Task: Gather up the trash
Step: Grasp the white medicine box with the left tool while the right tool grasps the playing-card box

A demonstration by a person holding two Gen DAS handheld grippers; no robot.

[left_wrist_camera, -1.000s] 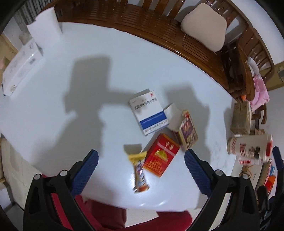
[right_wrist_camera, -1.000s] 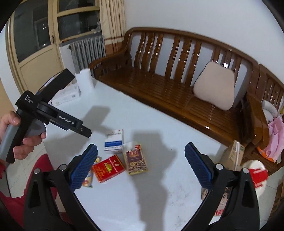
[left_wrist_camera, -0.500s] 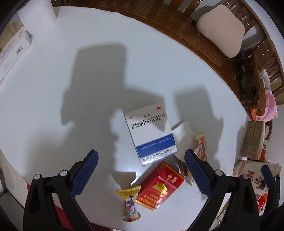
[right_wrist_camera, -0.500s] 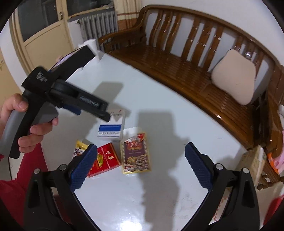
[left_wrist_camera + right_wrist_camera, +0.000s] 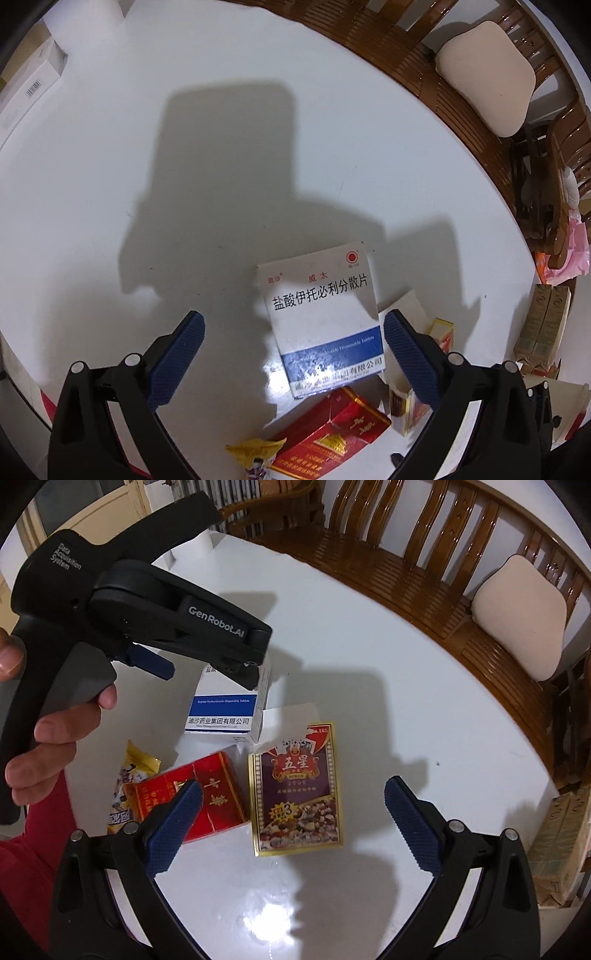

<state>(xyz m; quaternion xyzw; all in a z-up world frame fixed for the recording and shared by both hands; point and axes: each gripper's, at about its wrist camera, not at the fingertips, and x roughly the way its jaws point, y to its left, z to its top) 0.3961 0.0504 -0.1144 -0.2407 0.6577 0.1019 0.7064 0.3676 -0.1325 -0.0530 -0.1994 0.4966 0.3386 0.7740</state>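
Note:
Trash lies in a cluster on the white round table (image 5: 147, 184). A white and blue medicine box (image 5: 325, 317) lies flat between the fingers of my open left gripper (image 5: 293, 319), which hovers just above it. Nearer me are a red cigarette pack (image 5: 328, 435) and a yellow snack wrapper (image 5: 255, 458). In the right wrist view, my open right gripper (image 5: 293, 794) hangs over a purple and gold playing-card box (image 5: 297, 790). The red pack (image 5: 207, 797) is at its left finger. Behind them is the medicine box (image 5: 229, 709). A hand (image 5: 55, 746) holds the left gripper there.
A wooden bench (image 5: 388, 554) with a beige cushion (image 5: 521, 616) curves round the table's far side. White boxes (image 5: 29, 85) stand at the far left edge. Cardboard boxes (image 5: 561, 845) sit on the floor to the right. A red sleeve (image 5: 33, 849) is at near left.
Both grippers have come down and forward toward the trash. The left one now frames the medicine box; the right one now frames the card box. Both stay open.

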